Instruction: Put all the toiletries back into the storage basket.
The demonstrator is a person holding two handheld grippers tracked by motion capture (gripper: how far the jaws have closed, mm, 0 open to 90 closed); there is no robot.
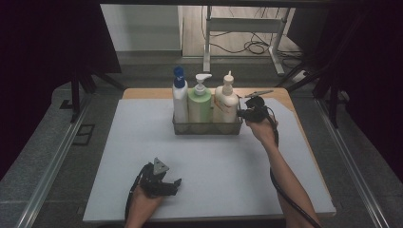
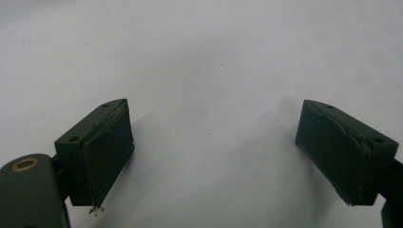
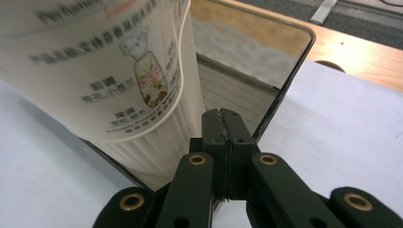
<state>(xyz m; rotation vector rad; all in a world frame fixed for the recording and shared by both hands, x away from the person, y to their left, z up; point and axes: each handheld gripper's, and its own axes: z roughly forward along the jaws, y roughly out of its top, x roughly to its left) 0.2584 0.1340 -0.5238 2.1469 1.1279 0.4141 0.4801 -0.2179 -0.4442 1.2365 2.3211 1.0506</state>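
A metal mesh basket (image 1: 206, 127) stands at the back of the white mat (image 1: 142, 142). It holds a white bottle with a blue cap (image 1: 179, 97), a green pump bottle (image 1: 200, 102) and a cream bottle (image 1: 225, 102). My right gripper (image 1: 243, 113) is at the basket's right end, shut. In the right gripper view its jaws (image 3: 222, 114) meet against the shiny end wall (image 3: 247, 61), beside the cream bottle (image 3: 109, 71); I cannot tell whether they pinch the wall. My left gripper (image 1: 177, 186) rests near the front edge. It is open over bare mat (image 2: 214, 152).
The wooden table edge (image 3: 361, 52) shows beyond the mat behind the basket. A dark floor with rails, cables and a desk frame (image 1: 242, 28) surrounds the table. Wide mat lies between the basket and my left gripper.
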